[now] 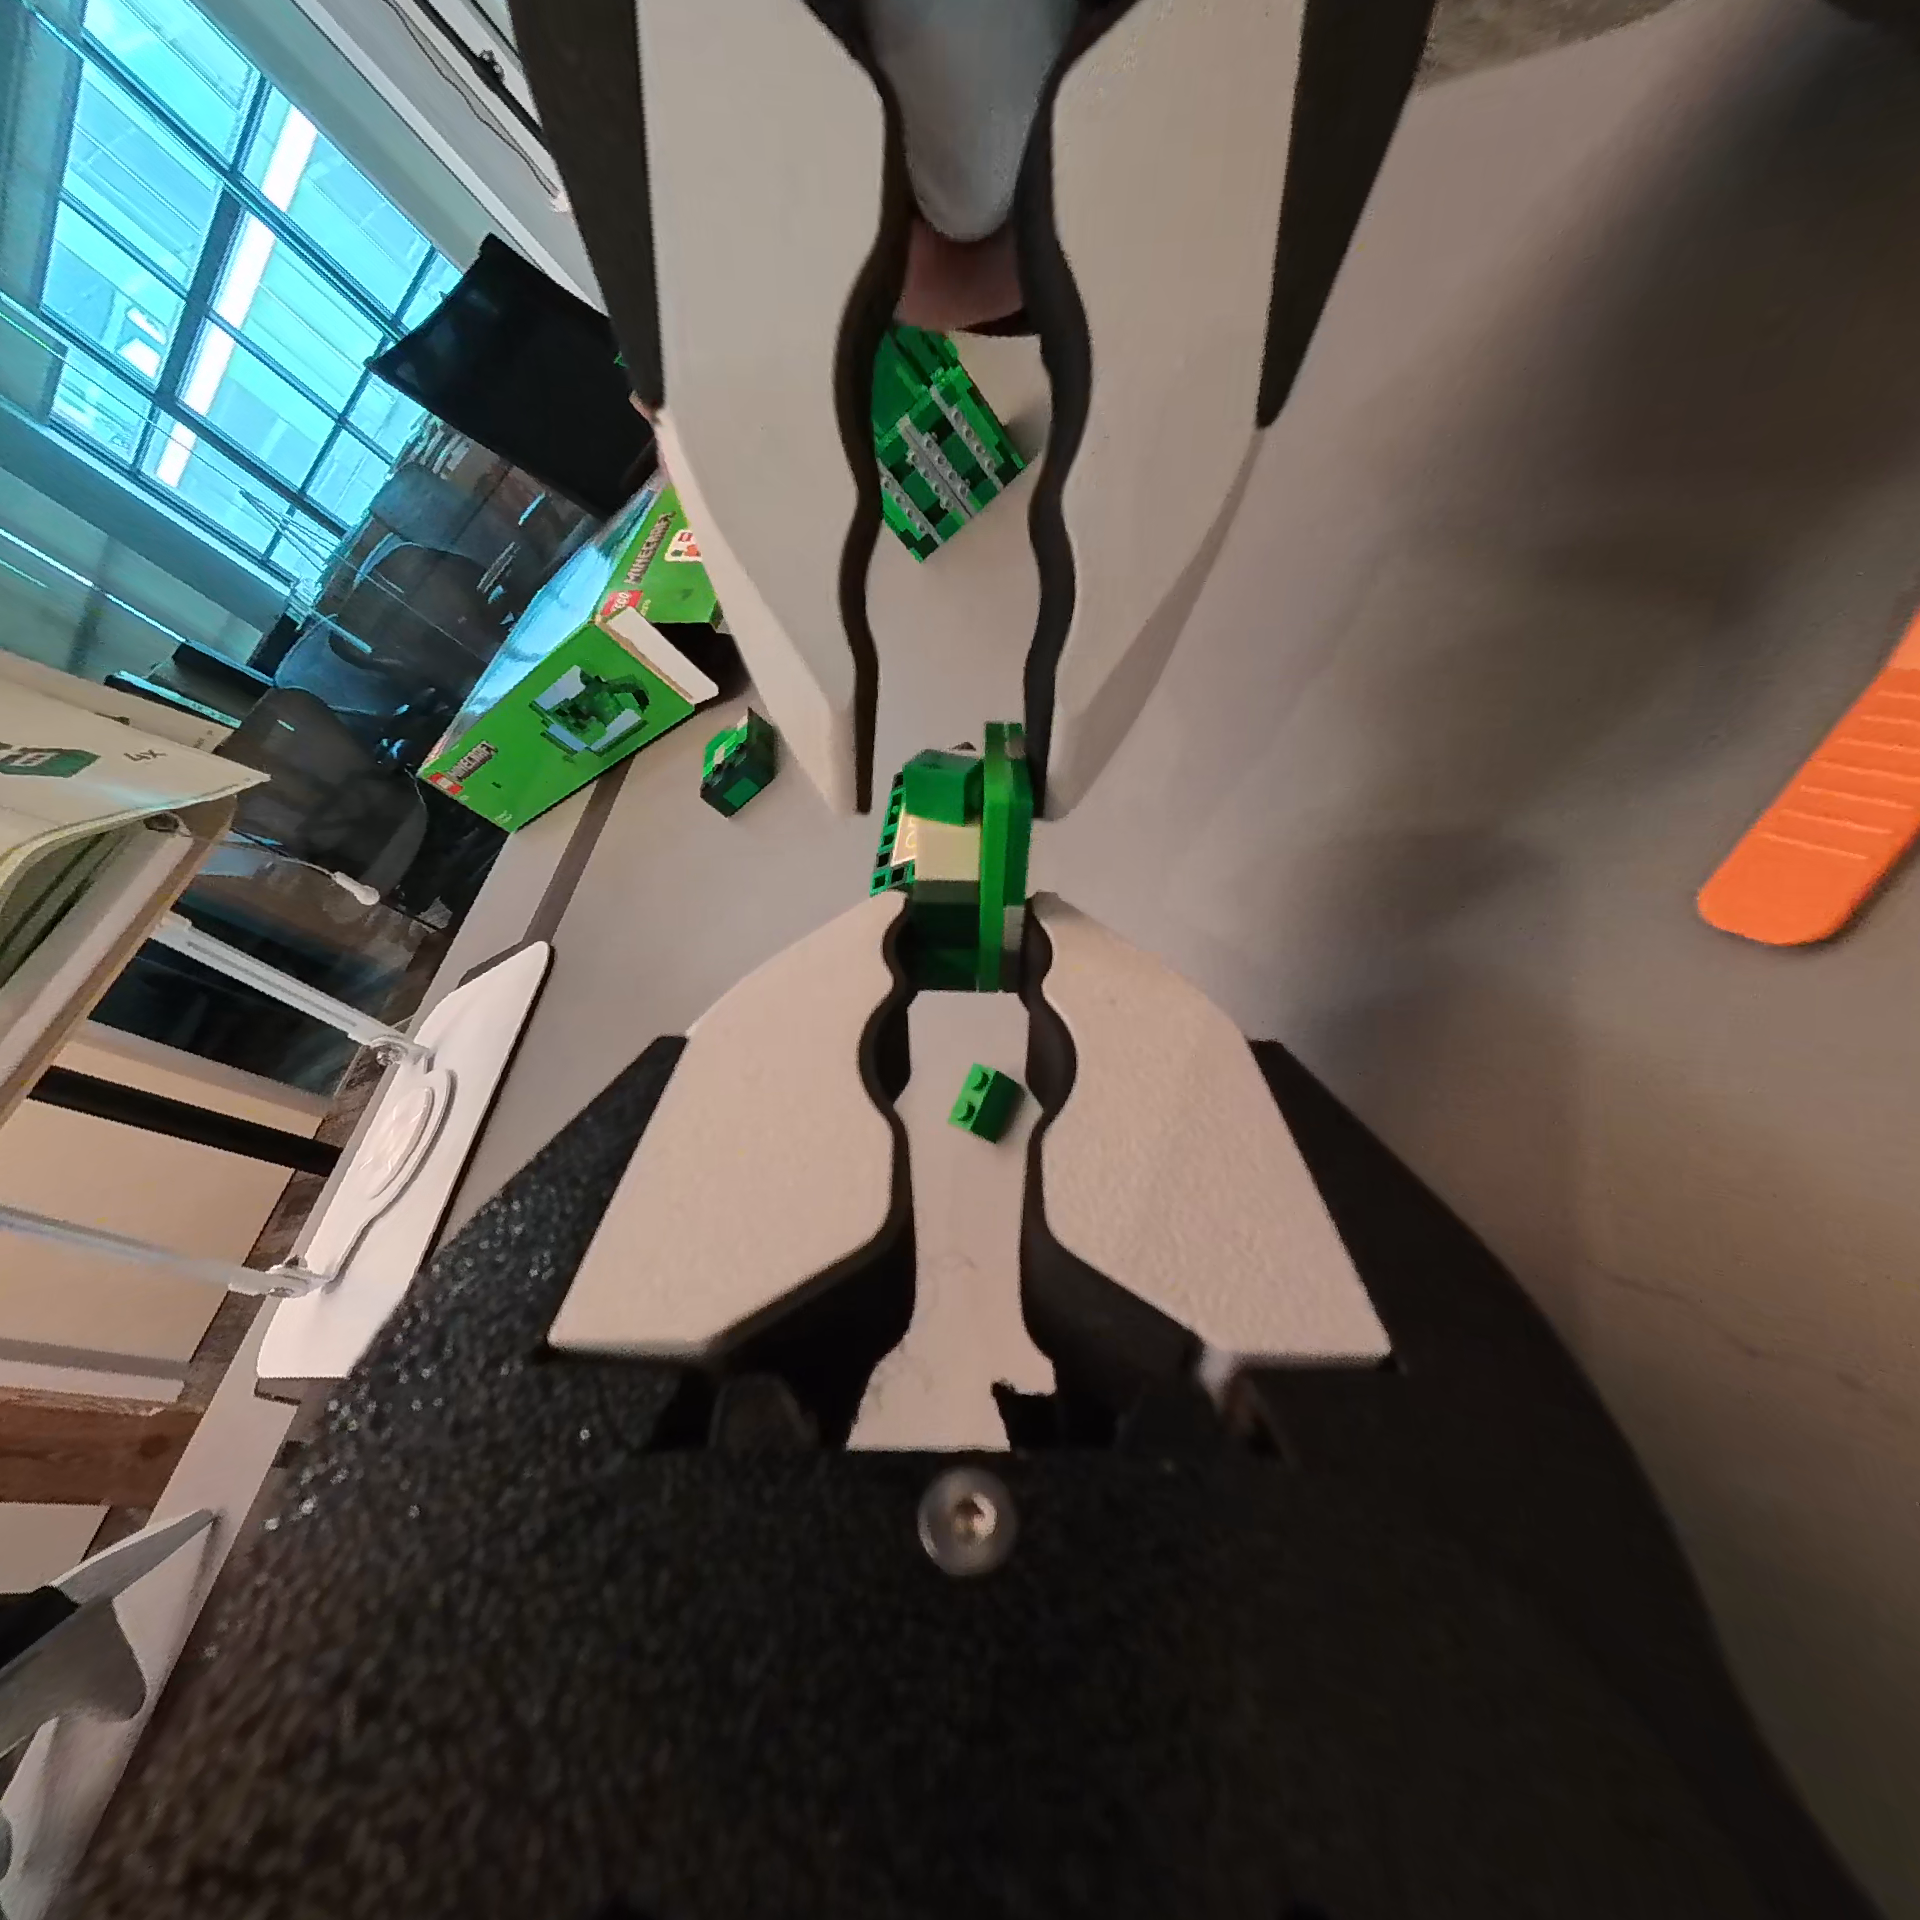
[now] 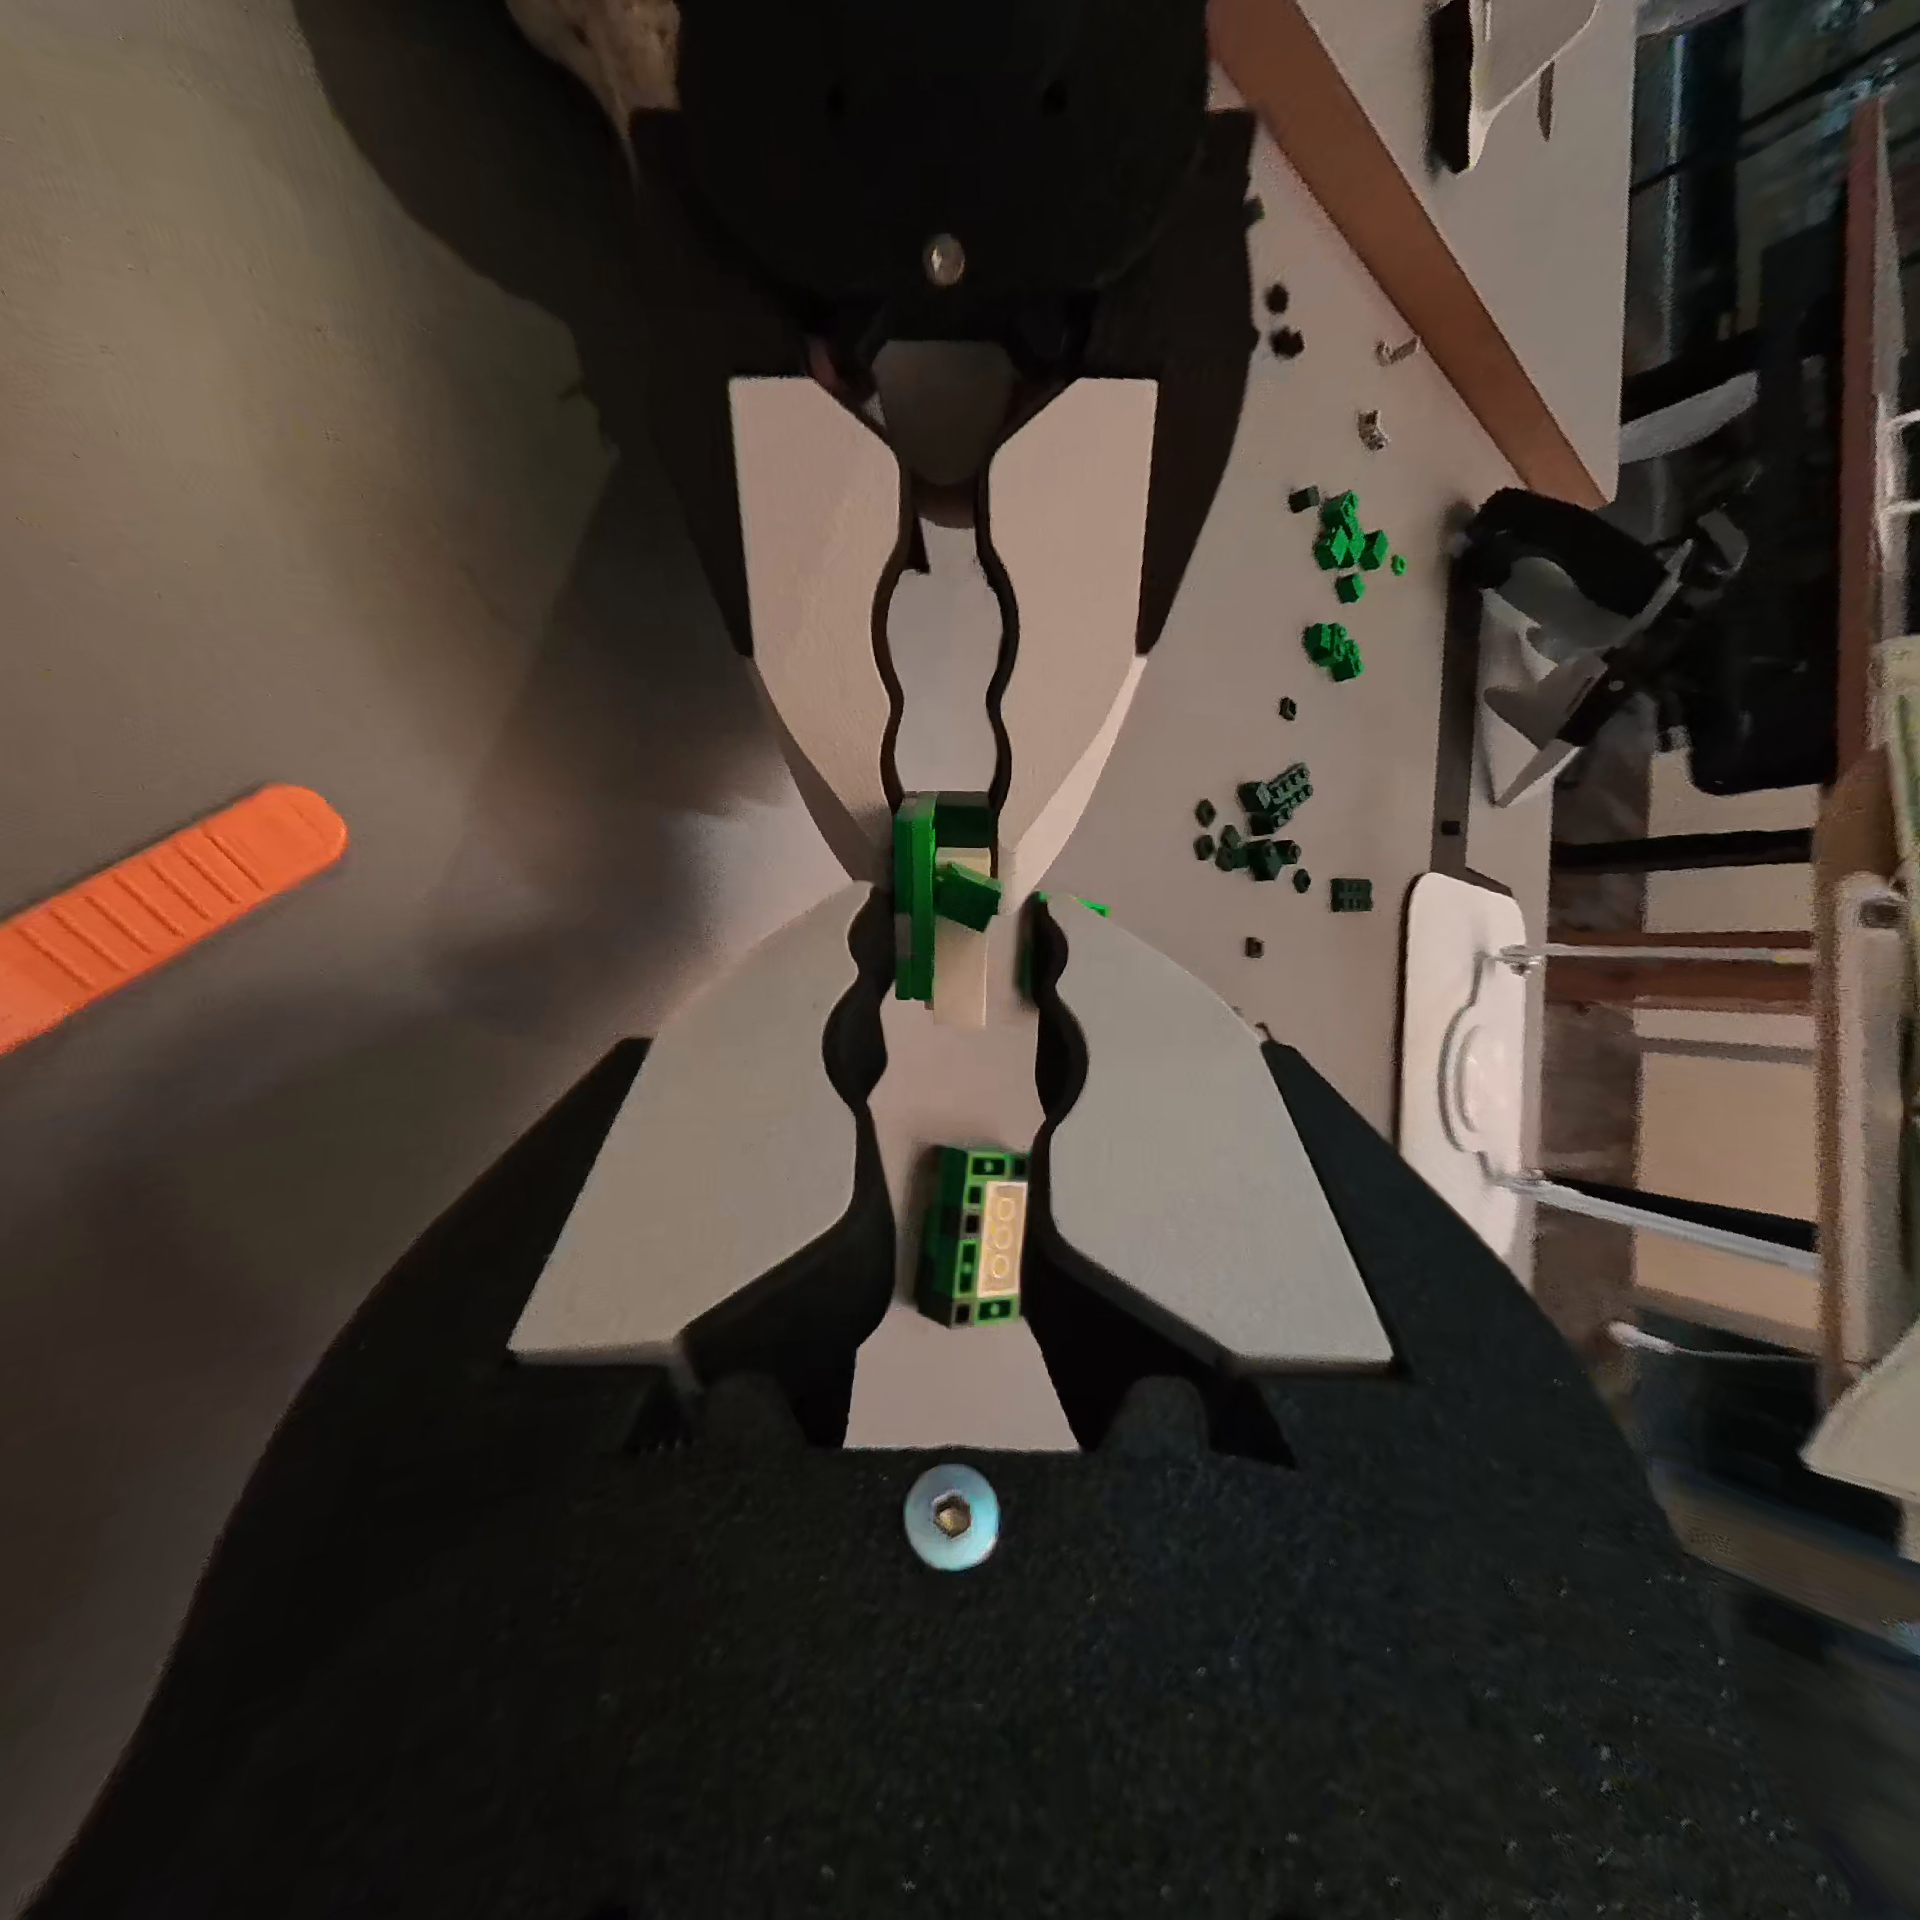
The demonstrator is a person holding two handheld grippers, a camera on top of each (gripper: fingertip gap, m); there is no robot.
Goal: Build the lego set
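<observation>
Both tools meet tip to tip over the grey surface (image 1: 1455,623), sharing one small green-and-white lego assembly (image 1: 956,862).

Left tool (image 1: 961,914) pinches the lower end of that assembly; right tool (image 2: 951,914) faces it, and whether its tips clamp the piece or only touch it I cannot tell. Under my left tool a loose green two-stud brick (image 1: 982,1101) lies on the surface; under my right, a green block with a tan strip (image 2: 977,1236). Farther off: a studded green build (image 1: 935,447), the green set box (image 1: 582,707), scattered green bricks (image 2: 1340,582) and an orange brick separator (image 2: 156,914).
</observation>
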